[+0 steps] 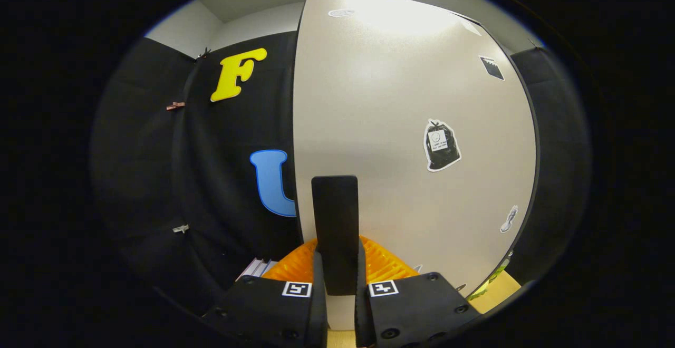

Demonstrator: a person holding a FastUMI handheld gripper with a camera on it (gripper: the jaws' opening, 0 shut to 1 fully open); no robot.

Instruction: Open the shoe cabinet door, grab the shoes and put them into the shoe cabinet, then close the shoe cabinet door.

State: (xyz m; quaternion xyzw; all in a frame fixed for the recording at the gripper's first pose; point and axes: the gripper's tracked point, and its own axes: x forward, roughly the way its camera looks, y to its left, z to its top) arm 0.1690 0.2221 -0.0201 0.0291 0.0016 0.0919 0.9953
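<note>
Where the gripper view looks forward along the fingers, the gripper (337,284) is seen with its fingers drawn close together, and a dark upright flat piece (334,232) stands between them; both fingers appear to press on it, though the contact itself is hard to make out. This piece is judged to be the handle, or the edge grip, of the cabinet door (401,126), a broad pale panel just ahead of the fingers that carries a few stickers (442,146). Whether the door is shut or slightly ajar cannot be told. An orange ribbed thing (382,263) lies low beyond the fingertips, in front of the door's lower part; what it is cannot be settled, and no shoes can be identified. The booth's black cloth wall (221,179) hangs to the left of the door. As a judgement, the door is expected to be stiff, light and smooth-faced, so that the flat face offers no purchase and only the protruding piece is worth gripping; it is best held squarely near its middle and swung about the hinge, not pulled straight. The task is judged to be at a door step.
</note>
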